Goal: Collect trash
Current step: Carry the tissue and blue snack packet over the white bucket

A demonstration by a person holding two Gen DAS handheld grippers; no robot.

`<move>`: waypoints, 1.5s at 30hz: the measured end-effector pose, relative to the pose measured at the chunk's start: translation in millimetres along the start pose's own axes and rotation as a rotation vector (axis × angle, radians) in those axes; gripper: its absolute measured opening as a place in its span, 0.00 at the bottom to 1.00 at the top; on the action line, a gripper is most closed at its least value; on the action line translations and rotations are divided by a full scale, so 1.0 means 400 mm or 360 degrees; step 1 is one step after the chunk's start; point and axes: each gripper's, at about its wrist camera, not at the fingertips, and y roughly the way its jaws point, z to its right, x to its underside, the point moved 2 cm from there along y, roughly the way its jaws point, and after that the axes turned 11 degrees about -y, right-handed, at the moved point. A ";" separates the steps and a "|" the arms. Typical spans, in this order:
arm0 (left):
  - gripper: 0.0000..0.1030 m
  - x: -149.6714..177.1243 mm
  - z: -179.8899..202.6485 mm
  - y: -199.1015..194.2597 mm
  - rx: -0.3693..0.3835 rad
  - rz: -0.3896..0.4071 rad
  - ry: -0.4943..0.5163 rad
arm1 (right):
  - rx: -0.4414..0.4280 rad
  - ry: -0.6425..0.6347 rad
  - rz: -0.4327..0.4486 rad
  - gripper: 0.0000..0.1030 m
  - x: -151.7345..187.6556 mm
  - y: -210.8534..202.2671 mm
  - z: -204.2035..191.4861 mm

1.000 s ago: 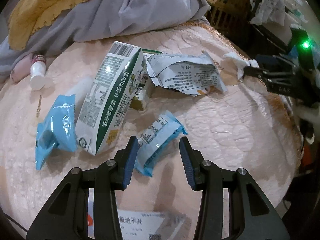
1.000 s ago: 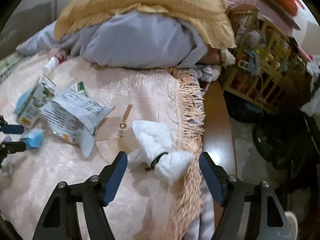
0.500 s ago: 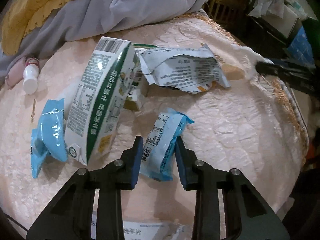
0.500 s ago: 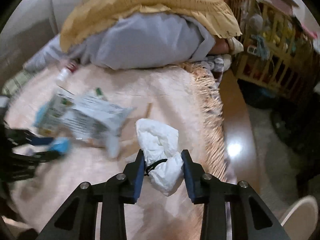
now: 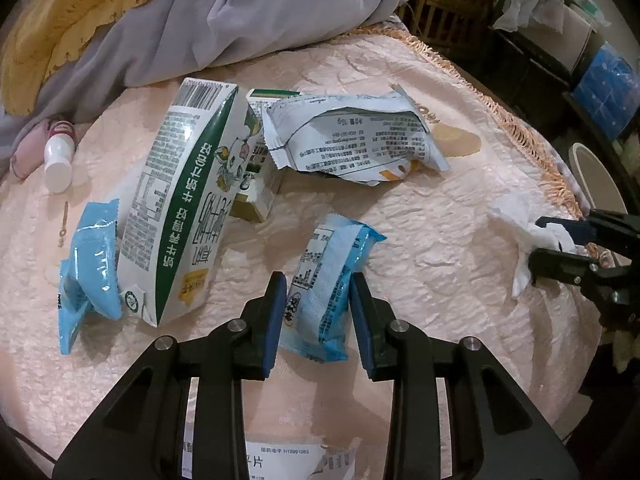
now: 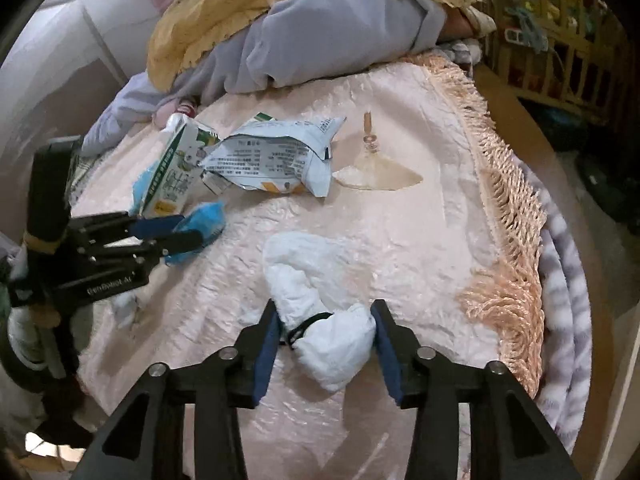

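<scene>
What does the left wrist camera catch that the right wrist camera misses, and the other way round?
Only the left wrist view shows the small white bottle lying whole beside the second blue wrapper, and a printed paper at the near edge. Only the right wrist view shows the striped grey blanket beyond the fringe. Both show the milk carton, the torn white pouch, the blue snack packet in the left tool, and the white tissue wad in the right tool.

table: pink fringed cloth [image 6: 420, 240] | behind: wooden rack [image 6: 560, 60], perhaps shelving | light: dim, warm
</scene>
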 end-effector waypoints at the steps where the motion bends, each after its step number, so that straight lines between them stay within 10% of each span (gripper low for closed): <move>1: 0.29 -0.001 -0.001 0.004 0.0002 -0.0006 -0.0001 | 0.0012 -0.0014 0.0008 0.43 0.001 -0.001 -0.003; 12: 0.42 0.001 -0.038 -0.002 0.0025 -0.0023 -0.0062 | 0.0038 -0.0079 0.0059 0.46 0.008 -0.010 -0.010; 18: 0.29 0.009 -0.022 0.007 0.0085 -0.0067 -0.0116 | 0.0080 -0.0095 0.0066 0.41 0.018 -0.002 -0.019; 45: 0.28 0.034 0.249 -0.191 0.0180 0.0167 -0.0027 | 0.0171 0.0177 0.0377 0.35 0.106 -0.266 0.013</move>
